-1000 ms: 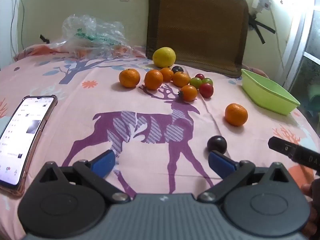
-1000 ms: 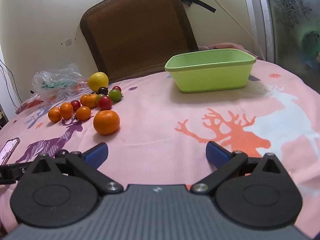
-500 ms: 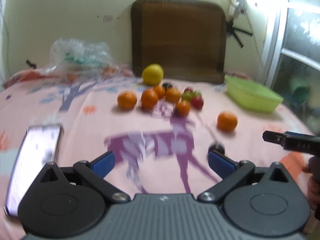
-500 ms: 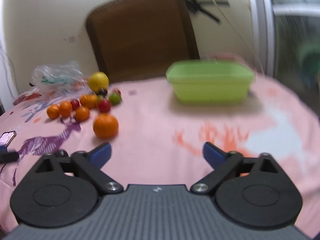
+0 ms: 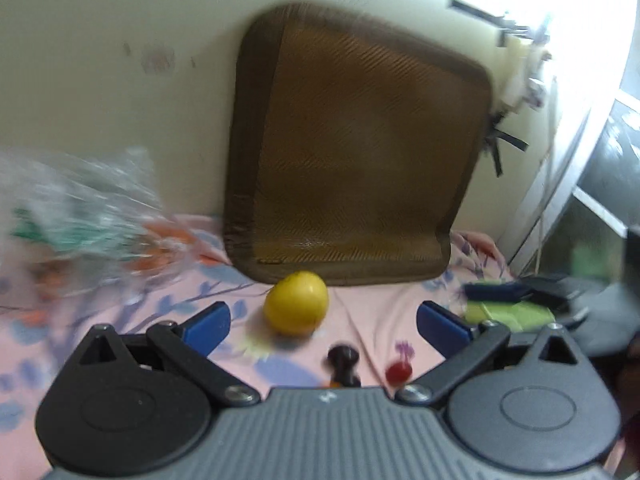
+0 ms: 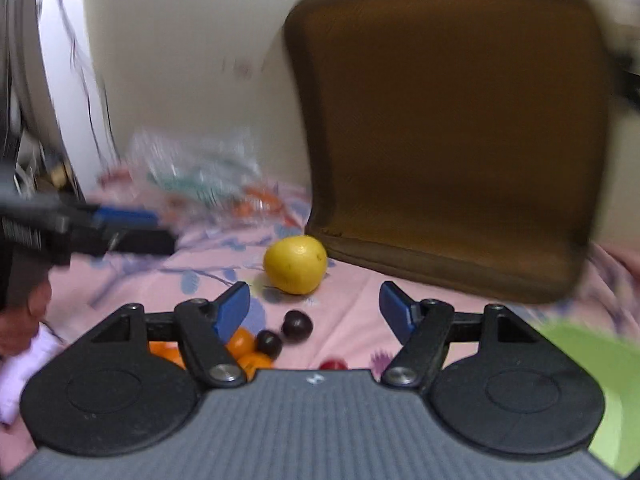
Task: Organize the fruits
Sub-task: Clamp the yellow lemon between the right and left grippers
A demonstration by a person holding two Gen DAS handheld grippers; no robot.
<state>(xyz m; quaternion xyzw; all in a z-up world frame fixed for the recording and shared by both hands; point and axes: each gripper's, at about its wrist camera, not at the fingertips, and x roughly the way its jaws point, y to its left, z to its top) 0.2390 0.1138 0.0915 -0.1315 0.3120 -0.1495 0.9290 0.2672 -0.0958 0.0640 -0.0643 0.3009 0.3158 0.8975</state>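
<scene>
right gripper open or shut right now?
Open. In its own wrist view the right gripper has its blue fingers spread wide with nothing between them; the yellow fruit sits beyond, untouched.

Both my tools have swung in close to the yellow fruit [image 5: 296, 303] since a second ago. From my left tool [image 5: 323, 322] it now sits large, just beyond the open fingertips, with the brown cushion [image 5: 356, 148] filling the view behind it; the phone and the oranges have dropped out of sight. My right tool [image 6: 315, 307] has turned away from the green basin [image 6: 600, 368], now at the lower right edge, and faces the same fruit.
</scene>
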